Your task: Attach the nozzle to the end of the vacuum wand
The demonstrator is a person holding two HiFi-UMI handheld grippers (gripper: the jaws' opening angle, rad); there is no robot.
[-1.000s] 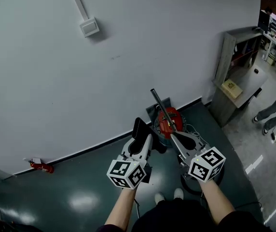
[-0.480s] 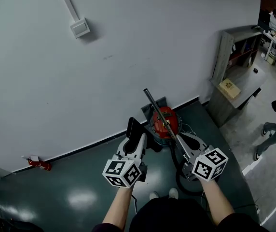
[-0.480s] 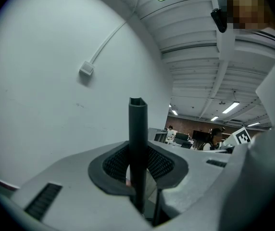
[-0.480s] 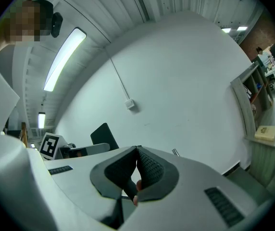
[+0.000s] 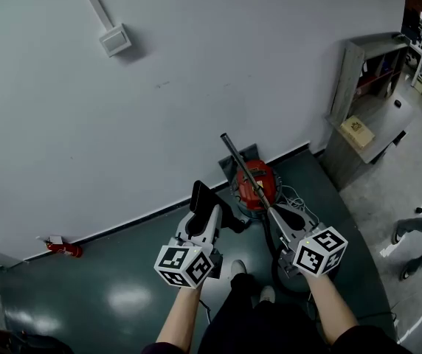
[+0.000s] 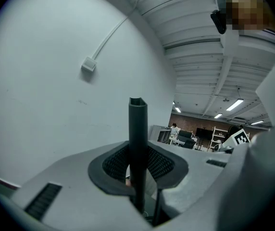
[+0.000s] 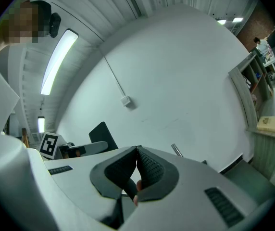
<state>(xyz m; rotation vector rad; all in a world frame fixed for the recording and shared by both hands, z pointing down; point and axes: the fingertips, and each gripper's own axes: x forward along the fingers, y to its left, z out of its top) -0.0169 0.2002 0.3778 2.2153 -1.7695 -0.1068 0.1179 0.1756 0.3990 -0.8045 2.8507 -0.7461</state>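
Grey wall [image 5: 196, 50] behind: left claw [image 5: 203, 214] grips dark nozzle [image 5: 198, 195], right claw [image 5: 285, 216] clamps metal wand [image 5: 244, 167].

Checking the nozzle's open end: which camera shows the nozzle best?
The left gripper view: the nozzle fills the centre, clamped between the jaws, open end visible. Head view shows it small; right gripper view, a dark shape.

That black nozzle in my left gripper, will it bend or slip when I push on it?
The nozzle is probably stiff: it stands straight above the left gripper. Likely light: a slim hollow tube, open on top. Its smooth sides might slide between the pads if pushed endwise.
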